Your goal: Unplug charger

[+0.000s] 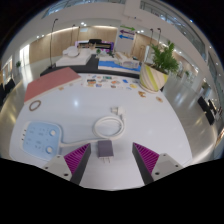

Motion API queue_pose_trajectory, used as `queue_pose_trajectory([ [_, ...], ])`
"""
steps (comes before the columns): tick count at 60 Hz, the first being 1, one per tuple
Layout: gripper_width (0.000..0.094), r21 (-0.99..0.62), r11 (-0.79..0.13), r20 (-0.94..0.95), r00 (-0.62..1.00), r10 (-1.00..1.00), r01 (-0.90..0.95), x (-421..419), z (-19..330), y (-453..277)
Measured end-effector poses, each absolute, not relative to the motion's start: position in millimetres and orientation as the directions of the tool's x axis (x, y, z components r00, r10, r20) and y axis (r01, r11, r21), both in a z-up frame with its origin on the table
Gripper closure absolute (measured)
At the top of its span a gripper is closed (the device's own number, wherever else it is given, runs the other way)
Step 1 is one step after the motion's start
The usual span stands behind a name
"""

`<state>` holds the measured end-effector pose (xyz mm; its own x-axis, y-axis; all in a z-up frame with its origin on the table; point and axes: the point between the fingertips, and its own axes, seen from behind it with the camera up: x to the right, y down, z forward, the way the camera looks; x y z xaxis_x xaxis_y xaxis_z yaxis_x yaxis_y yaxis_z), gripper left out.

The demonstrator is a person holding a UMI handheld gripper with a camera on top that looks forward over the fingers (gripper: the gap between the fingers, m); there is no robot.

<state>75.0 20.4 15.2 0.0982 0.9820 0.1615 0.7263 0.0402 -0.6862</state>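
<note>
1. From my remote seat I look forward along the gripper point(105, 158) over a pale, glossy table point(150, 115) in a large bright room.
2. Furthest to my left on the table lies a small ring-shaped object point(35, 104), well apart from everything else.
3. Nearer the fingers, ahead of the left one, sits a light blue power strip point(42, 138) with several sockets on its top face.
4. Moving right, a small grey charger block point(104, 149) lies between the two fingers, close to their tips. A coiled white cable point(109, 126) rests just beyond it.
5. I cannot tell whether the charger is plugged into the strip; it appears to sit beside it rather than in a socket. I judge the pull itself not yet done.
6. The gripper stands wide open. Its purple pads point(75, 156) flank the charger with a visible gap on each side, so it has hold of nothing.
7. To the right, beyond the table, a potted plant point(163, 62) stands near a colourful striped display point(120, 66).
8. What remains, as I judge it: close on the charger and draw it free.
</note>
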Motion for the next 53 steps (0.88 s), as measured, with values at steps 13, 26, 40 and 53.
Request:
queue_pose_trajectory([
  [13,0.0080,-0.733,-0.024,0.104,0.148,0.984,0.680,162,142,-8],
  [26,0.0081,-0.758,-0.062,0.097,0.206,0.974,0.650,294,224,-47],
  [40,0.0080,-0.743,-0.114,0.065,0.241,0.968,0.659,359,219,-73],
  [53,0.0079,-0.770,-0.079,0.098,0.239,0.966,0.634,352,230,-60],
])
